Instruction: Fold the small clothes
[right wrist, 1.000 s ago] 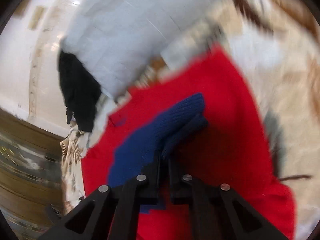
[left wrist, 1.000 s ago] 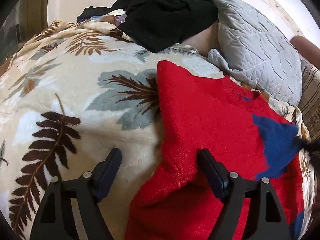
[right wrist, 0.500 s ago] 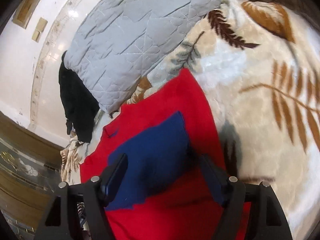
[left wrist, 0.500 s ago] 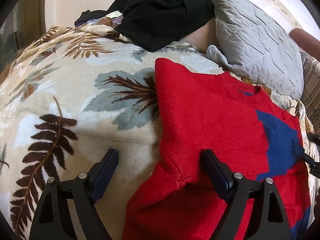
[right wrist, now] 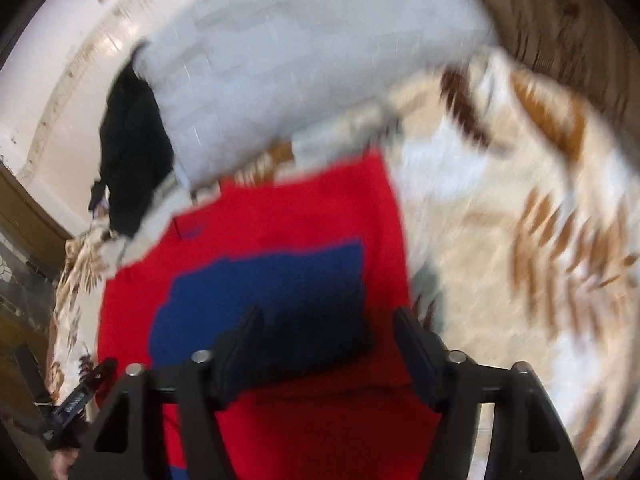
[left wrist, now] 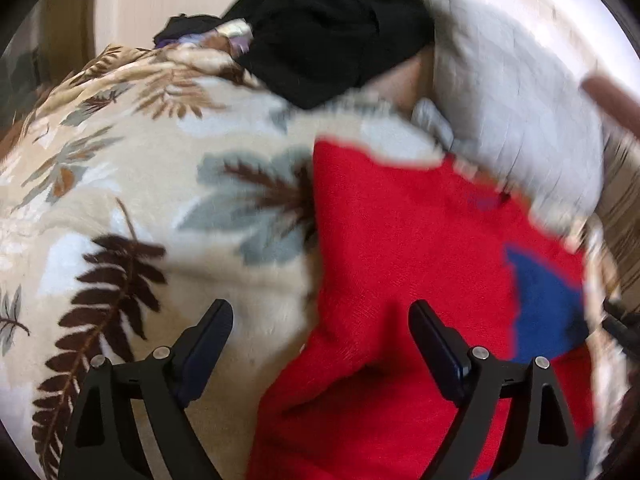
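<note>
The red sweater [left wrist: 404, 264] is lying flat on the bed blanket [left wrist: 120, 184], its long axis running toward twelve o'clock. The left tool [left wrist: 320, 328] is hovering spread, empty, over its nine-o'clock edge. The right tool [right wrist: 328, 330], likewise spread and empty, is sitting over the blue sleeve [right wrist: 272, 292] folded across it, probably nearer the next grab.

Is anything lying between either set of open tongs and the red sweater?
Nothing visible. The left tongs hang open over the red sweater's left edge, the right tongs open over its blue sleeve. The black garment and grey pillow lie beyond it.
</note>
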`<state>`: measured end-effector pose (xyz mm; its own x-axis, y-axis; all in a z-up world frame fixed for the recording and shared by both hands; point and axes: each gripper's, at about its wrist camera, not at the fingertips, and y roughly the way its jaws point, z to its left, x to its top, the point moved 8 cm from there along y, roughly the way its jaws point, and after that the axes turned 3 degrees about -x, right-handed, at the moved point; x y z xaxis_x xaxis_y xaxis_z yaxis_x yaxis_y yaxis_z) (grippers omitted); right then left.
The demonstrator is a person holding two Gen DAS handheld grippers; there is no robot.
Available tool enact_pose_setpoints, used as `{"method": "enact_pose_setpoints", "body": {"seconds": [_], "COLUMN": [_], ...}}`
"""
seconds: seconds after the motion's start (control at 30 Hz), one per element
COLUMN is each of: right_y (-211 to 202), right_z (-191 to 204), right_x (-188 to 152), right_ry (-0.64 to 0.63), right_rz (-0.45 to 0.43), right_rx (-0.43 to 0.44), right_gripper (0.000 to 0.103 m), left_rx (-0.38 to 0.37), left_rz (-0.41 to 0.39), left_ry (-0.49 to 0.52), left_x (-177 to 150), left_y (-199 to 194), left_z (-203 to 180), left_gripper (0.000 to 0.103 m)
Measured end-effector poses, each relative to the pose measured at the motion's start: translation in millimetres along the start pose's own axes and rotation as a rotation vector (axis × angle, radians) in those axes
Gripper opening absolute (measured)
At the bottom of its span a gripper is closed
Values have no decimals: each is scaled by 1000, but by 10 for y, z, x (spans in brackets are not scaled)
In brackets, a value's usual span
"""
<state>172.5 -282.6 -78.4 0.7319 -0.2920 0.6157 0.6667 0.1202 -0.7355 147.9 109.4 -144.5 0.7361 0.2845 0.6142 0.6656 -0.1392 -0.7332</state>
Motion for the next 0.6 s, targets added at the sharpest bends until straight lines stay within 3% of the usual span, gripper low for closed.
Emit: {"method": "enact_pose_setpoints", "body": {"seconds": [0.07, 0.1, 0.17, 0.2, 0.23, 0.27, 0.3, 0.33, 0.4, 0.47, 0.57, 0.6], "right_y": [-140, -192, -88, 28, 335, 485, 513, 418, 239, 212, 708, 860], "right_z": [30, 74, 253, 261, 211, 108, 50, -4, -157, -379, -599, -579], "right_x": [119, 150, 132, 24, -135, -232, -225, -120, 145, 379, 516, 477], "right_ry": [23, 27, 26, 21, 10, 30, 53, 68, 97, 148, 173, 174], "right_rz": [-44, -61, 0, 67, 195, 254, 248, 187, 60, -5, 108, 169], "right_rx": [53, 99, 250, 279, 233, 191, 205, 248, 244, 210, 170, 199], "right_gripper": [71, 71, 74, 78, 77, 76, 66, 65, 66, 68, 68, 63], "left_rx": [-12, 26, 93, 103, 107, 58, 0, -45, -59, -32, -40, -29], "left_rz": [-30, -9, 111, 75, 79, 84, 67, 25, -51, -34, 74, 115], "left_ry": [-6, 10, 35, 58, 66, 54, 41, 40, 75, 101, 5, -45], "left_x": [90, 74, -126, -93, -65, -6, 68, 193, 441, 599, 674, 666], "left_y": [-54, 31, 353, 284, 236, 171, 101, -8, -87, 83, 502, 649], "left_z": [5, 43, 159, 117, 75, -3, -62, -108, -124, -71, 109, 186], "left_gripper": [89, 89, 88, 88, 85, 83, 83, 85, 86, 86, 86, 84]}}
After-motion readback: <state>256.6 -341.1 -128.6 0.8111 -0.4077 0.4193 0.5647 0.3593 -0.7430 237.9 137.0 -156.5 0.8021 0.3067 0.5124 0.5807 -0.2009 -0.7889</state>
